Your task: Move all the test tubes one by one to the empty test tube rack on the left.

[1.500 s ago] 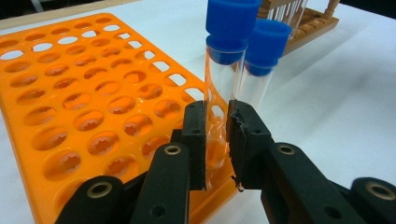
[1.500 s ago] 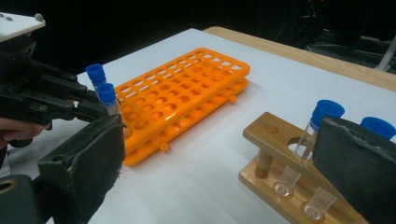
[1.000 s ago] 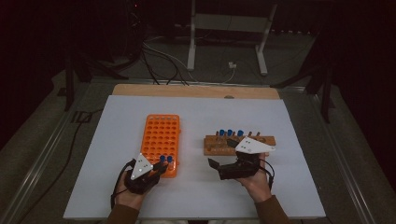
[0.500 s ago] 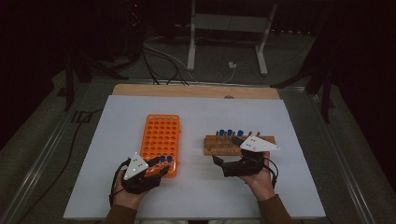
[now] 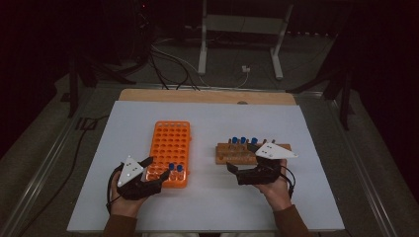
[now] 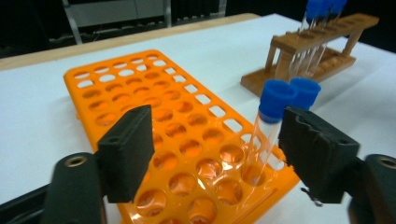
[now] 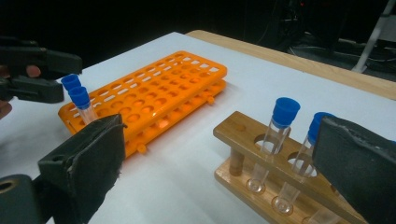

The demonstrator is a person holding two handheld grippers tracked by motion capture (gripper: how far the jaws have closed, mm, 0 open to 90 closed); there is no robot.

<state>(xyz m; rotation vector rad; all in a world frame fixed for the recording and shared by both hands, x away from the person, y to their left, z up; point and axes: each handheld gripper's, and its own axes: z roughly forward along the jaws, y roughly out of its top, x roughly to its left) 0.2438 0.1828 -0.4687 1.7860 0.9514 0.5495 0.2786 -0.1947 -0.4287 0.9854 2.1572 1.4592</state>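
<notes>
left gripper (image 6: 215, 154), jaws just opened off blue-capped tube (image 6: 267, 135) seated in orange rack (image 6: 154, 98) between them: lift clear without nudging it; right gripper (image 7: 224, 177), jaws apart, before wooden rack (image 7: 261, 154).

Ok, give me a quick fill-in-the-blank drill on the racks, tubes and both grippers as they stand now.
1. The blue-capped tubes near the left gripper stand in the ____ rack.
2. That rack holds ____ tubes, at its near corner.
3. The left gripper's jaws have just been opening and stand ____ beside the tubes, pads off them.
4. The right gripper hovers by the ____ rack, jaws apart.

Missing words: orange; two; open; wooden
</notes>
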